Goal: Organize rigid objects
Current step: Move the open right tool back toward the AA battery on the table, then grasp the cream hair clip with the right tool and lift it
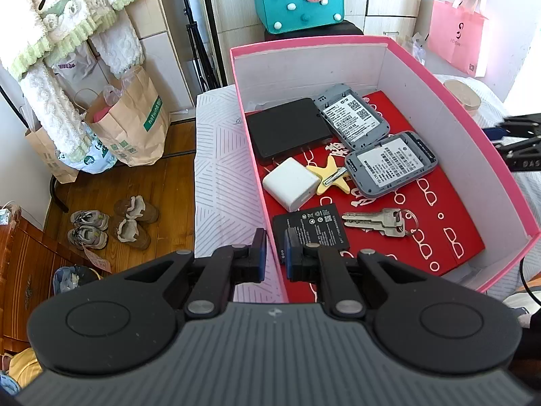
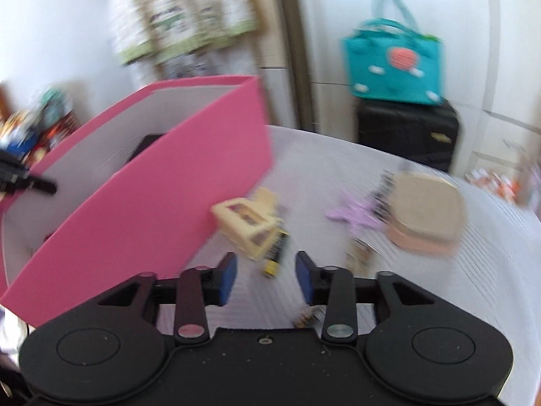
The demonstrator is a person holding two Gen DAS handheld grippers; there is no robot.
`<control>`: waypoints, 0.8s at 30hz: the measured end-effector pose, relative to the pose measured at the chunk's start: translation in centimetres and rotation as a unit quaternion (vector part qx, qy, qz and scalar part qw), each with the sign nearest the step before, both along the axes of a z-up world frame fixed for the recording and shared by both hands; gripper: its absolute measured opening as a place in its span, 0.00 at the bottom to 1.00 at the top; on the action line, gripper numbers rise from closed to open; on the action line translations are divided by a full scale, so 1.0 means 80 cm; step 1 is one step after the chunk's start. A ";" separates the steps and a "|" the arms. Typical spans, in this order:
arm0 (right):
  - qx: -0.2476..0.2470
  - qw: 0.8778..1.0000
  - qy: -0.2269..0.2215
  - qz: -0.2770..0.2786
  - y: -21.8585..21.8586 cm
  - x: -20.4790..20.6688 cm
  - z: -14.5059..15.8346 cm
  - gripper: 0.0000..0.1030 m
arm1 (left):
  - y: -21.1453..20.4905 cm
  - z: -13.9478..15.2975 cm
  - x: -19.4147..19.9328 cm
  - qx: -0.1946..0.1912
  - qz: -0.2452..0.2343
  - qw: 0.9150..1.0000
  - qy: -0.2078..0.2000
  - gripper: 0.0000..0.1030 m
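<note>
A pink box [image 1: 399,41] stands on the white bed cover. It holds a black pad [image 1: 287,128], two grey devices [image 1: 355,115], a white charger [image 1: 290,182], a yellow star clip [image 1: 329,174], a black battery [image 1: 314,228] and keys [image 1: 378,221]. My left gripper [image 1: 274,253] grips the box's near left wall. In the blurred right wrist view my right gripper [image 2: 266,282] is open and empty, just short of a cream hair claw [image 2: 247,226] beside the box [image 2: 162,182]. A purple star clip [image 2: 355,215] and a beige case [image 2: 426,209] lie further right.
A teal bag [image 1: 301,0] sits on a black suitcase [image 2: 405,135] behind the bed. A pink bag [image 1: 456,39] hangs at the right. Paper bags [image 1: 132,125] and shoes [image 1: 115,226] are on the wooden floor at the left.
</note>
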State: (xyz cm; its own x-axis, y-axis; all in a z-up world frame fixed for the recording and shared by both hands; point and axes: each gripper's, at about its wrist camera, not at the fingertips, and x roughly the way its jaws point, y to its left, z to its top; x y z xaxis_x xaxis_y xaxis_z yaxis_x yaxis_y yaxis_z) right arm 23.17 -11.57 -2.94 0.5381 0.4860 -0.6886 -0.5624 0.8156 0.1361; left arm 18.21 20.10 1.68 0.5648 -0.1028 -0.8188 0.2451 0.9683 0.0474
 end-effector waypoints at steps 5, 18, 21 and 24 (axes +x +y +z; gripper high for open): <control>-0.042 0.997 -0.043 0.048 0.025 0.023 -0.002 0.61 | 0.000 0.000 0.000 0.000 0.000 1.000 0.000 0.10; -0.030 0.995 -0.032 0.086 0.036 0.056 -0.028 0.62 | -0.001 -0.001 -0.001 -0.001 0.000 1.000 0.000 0.10; -0.020 0.995 -0.036 0.086 0.035 0.054 -0.026 0.55 | -0.001 -0.001 -0.001 0.000 -0.001 1.000 0.001 0.10; -0.019 0.995 -0.049 0.081 0.032 0.045 -0.017 0.55 | -0.001 -0.001 0.000 0.000 -0.001 1.000 0.000 0.10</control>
